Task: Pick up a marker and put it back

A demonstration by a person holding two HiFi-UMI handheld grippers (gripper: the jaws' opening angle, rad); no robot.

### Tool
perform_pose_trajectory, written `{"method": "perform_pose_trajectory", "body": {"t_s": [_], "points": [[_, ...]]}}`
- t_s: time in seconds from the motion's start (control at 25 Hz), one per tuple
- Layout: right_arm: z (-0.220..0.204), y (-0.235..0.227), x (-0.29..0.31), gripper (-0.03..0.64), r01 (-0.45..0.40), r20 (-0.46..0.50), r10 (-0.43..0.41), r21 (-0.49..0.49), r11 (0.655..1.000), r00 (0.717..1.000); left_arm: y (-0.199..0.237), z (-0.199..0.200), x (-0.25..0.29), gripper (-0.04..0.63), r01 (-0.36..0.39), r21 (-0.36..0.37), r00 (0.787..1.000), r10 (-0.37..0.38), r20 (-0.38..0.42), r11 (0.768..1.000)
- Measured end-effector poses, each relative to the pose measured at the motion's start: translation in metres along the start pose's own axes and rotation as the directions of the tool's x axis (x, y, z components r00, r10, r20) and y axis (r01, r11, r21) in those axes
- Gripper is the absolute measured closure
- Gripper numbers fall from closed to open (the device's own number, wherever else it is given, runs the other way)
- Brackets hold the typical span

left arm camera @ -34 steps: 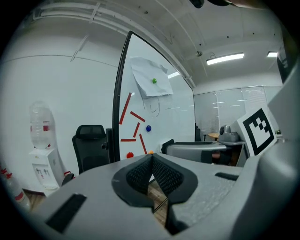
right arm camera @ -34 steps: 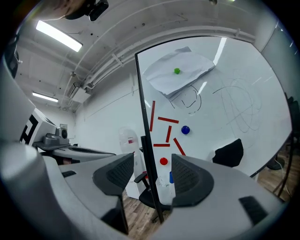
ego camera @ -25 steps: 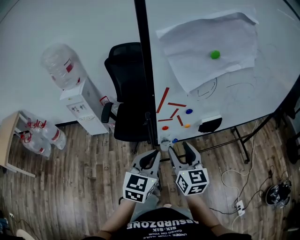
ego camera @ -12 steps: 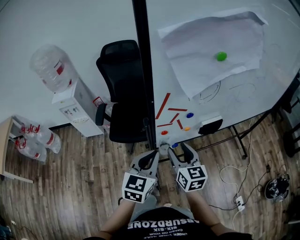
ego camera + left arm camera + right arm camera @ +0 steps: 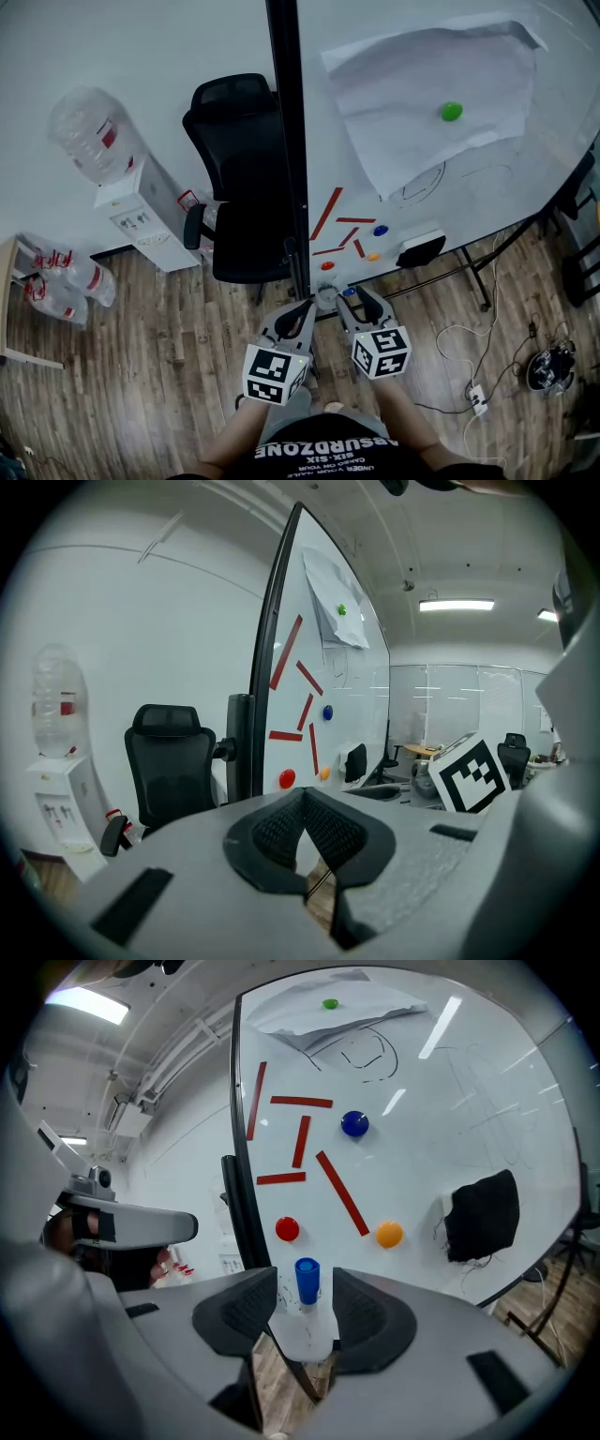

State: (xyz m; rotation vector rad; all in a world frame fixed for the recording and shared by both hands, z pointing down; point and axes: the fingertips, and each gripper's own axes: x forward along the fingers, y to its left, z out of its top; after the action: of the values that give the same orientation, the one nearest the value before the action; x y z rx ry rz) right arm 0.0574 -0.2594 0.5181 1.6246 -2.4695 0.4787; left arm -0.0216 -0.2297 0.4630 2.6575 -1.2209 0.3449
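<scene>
Right gripper (image 5: 307, 1311) has just been narrowing its jaws, not yet touching — the marker (image 5: 307, 1280) stands upright between them, blue cap up, in its holder (image 5: 302, 1333); left gripper (image 5: 302, 803) is pinched together, empty

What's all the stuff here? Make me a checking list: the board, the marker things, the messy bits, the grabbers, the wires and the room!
Surface: whiteboard with pen scribbles; paper sheet under a green magnet.
Job's things: blue-capped marker upright in a white holder at the board's bottom edge.
Clutter: red strips, blue magnet, orange magnet, red magnet, black eraser on the board.
Grippers: right gripper open, jaws have just been closing, marker between them, pads not on it; left gripper shut, empty.
Cables: white cable and power strip on the floor.
Surroundings: office chair, water dispenser, spare bottles, wooden floor.
</scene>
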Motion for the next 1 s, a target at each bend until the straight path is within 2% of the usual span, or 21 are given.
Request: {"method": "perform_pose_trajectory", "body": {"t_s": [0.32,0.52,1.0], "points": [[-0.0075,-0.0020,0.0067,0.489,0.009,-0.016,-0.009,-0.001,1.000,1.000,0.0057,-0.0057,-0.0036,0.589,-0.012,-0.009,1.000,0.012,-0.008,1.000],[-0.0087,-0.0008,0.0068,0.541,0.020,-0.011,-0.020,0.001,1.000,1.000,0.0085,-0.0068,-0.0070,0.589,-0.017,-0.011,1.000,0.017,-0.012,1.000],[-0.0068,0.0031,0.0058,0.545,0.011,-0.010,-0.011,-0.010,1.000,1.000,0.0080,-0.0064,-0.0086,0.589,-0.006,-0.009,1.000,0.006,-0.005,1.000]]}}
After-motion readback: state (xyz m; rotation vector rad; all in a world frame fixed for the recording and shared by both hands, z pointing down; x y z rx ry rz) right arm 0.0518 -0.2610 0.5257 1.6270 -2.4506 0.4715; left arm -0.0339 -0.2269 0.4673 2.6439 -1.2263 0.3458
